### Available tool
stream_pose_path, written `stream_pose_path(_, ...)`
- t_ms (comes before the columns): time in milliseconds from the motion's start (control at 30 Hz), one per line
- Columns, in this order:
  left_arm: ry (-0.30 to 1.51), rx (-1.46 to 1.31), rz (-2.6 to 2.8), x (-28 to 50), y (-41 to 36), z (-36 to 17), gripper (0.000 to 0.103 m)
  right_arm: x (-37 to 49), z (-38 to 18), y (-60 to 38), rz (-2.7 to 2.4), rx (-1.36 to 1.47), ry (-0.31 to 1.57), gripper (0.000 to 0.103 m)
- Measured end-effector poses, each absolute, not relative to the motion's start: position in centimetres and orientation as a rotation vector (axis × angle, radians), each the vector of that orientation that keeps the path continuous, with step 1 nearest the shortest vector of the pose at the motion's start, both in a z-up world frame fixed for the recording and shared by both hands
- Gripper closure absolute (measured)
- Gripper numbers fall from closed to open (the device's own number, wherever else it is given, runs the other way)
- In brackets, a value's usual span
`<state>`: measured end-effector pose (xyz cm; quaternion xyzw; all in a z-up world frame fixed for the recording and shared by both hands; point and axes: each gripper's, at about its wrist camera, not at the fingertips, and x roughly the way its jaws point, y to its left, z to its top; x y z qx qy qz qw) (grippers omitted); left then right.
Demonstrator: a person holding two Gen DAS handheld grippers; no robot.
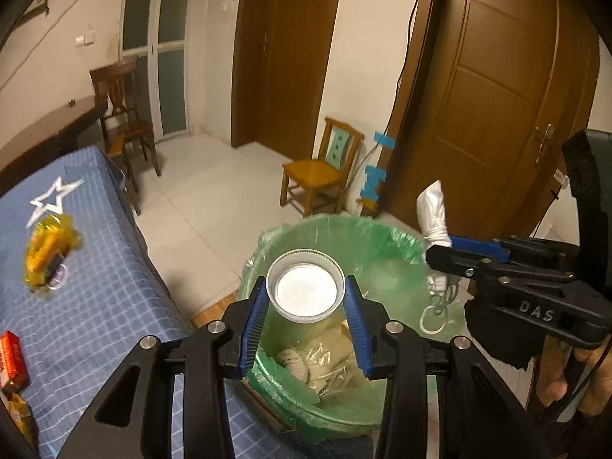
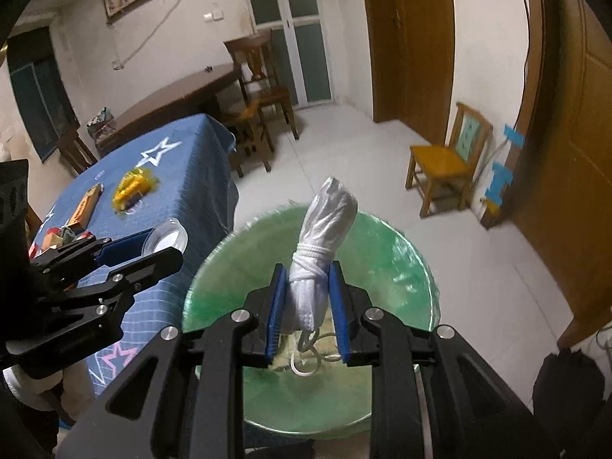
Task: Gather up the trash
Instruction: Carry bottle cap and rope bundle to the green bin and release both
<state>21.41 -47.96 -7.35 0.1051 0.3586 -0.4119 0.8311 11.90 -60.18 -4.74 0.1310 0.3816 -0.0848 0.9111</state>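
My left gripper (image 1: 306, 298) is shut on a white plastic jar lid (image 1: 305, 287) and holds it above the green-lined trash bin (image 1: 382, 244). My right gripper (image 2: 308, 298) is shut on a rolled white face mask (image 2: 325, 229) with ear loops hanging down, held above the same bin (image 2: 401, 267). The mask (image 1: 434, 214) and right gripper (image 1: 440, 256) also show in the left wrist view, the lid (image 2: 165, 238) and left gripper (image 2: 160, 250) in the right wrist view. The bin holds crumpled wrappers (image 1: 306, 363).
A table with a blue star-print cloth (image 1: 95, 287) stands left of the bin, bearing a yellow wrapper (image 1: 48, 252), a red snack pack (image 1: 13, 359) and an orange box (image 2: 87, 204). A small wooden chair (image 1: 317, 172) and brown doors (image 1: 497, 95) stand behind.
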Motion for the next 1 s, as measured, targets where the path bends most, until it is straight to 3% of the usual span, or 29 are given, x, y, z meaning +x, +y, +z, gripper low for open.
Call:
stream_pose_path(300, 0.796, 0.238, -0.866, 22.8, -50.1, -10.7, 0.062, 12.6, -5.6, -60.8, -0.171, 0.265, 0.802, 0.082)
stream_pose_path(867, 0.784, 0.247, -0.862, 22.6, -49.5, -10.4, 0.061, 12.1, -5.4, -61.6, -0.168, 0.270, 0.782, 0.079)
stream_pose_path(900, 0.786, 0.256, -0.857, 22.6, -49.5, -10.4, 0.052, 12.1, -5.4, -61.9, -0.164, 0.280, 0.777, 0.077)
stream_pose_path(933, 0.792, 0.264, -0.854, 22.6, -49.6, -10.5, 0.042, 11.9, -5.4, -62.1, -0.158, 0.296, 0.770, 0.065)
stream_pose_path(967, 0.792, 0.265, -0.853, 22.3, -49.8, -10.3, 0.023, 11.7, -5.4, -62.3, -0.159, 0.303, 0.761, 0.057)
stream_pose_path(1000, 0.788, 0.266, -0.850, 22.2, -49.7, -10.4, 0.017, 11.6, -5.4, -62.4, -0.164, 0.305, 0.753, 0.055)
